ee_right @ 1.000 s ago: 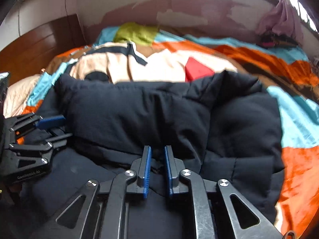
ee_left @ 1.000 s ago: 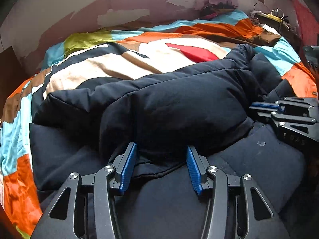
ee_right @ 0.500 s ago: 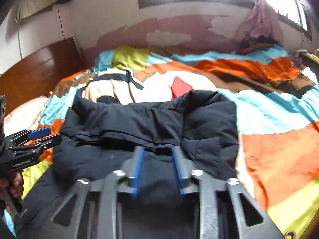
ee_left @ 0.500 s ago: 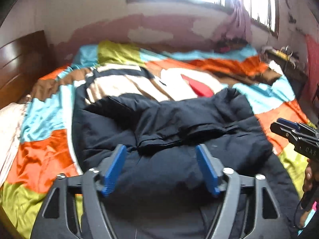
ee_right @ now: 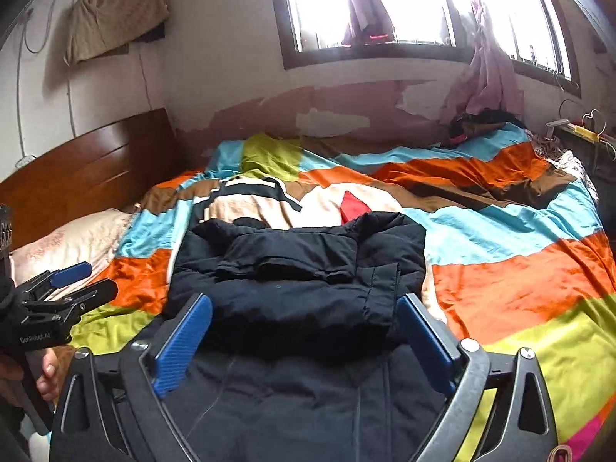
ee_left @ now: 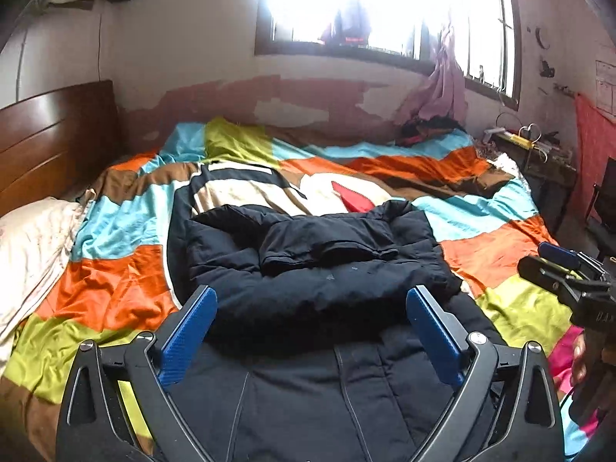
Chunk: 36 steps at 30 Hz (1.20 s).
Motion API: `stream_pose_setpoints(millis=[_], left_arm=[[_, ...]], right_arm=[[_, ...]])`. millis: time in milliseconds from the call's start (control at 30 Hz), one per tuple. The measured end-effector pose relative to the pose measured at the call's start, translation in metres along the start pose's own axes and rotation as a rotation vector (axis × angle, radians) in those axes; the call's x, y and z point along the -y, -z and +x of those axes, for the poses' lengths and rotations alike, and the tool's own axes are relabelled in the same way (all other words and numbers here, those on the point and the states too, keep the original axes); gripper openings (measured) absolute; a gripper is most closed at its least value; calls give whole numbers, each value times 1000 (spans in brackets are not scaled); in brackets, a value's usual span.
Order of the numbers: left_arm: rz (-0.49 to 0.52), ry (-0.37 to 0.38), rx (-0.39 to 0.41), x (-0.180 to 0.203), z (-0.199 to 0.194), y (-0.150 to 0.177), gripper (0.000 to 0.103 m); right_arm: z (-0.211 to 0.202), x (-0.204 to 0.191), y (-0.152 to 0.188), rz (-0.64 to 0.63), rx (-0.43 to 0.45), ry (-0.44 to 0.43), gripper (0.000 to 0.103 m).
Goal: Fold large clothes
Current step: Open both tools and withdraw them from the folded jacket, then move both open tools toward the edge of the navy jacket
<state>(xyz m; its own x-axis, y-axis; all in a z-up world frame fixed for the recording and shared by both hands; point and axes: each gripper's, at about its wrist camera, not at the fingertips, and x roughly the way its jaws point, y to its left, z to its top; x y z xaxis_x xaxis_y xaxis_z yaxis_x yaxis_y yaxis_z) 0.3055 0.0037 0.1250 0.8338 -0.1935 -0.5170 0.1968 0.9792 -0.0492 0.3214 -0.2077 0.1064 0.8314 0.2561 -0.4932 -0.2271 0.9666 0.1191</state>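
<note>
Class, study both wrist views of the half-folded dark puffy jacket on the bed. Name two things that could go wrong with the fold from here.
1. The dark navy padded jacket is thick; with the left gripper and right gripper opening and nothing between the jaws, the folded-over top layer may spring back.
2. The multicoloured satin bedspread looks slick and wrinkled, so the bundle could slide or skew at the next fold.
</note>
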Motion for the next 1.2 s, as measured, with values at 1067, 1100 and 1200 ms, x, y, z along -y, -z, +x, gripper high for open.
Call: stream_pose_setpoints(millis=[1067, 1100, 1200], left_arm=[[115, -7, -69, -7, -99, 171, 97], [129, -4, -79, -8, -99, 180, 97], [176, 1, -110, -5, -97, 202, 97]], right_arm=[[-87, -55, 156, -251, -114, -57, 103], [-87, -56, 163, -270, -126, -57, 103], [-87, -60, 186, -324, -159, -67, 103]])
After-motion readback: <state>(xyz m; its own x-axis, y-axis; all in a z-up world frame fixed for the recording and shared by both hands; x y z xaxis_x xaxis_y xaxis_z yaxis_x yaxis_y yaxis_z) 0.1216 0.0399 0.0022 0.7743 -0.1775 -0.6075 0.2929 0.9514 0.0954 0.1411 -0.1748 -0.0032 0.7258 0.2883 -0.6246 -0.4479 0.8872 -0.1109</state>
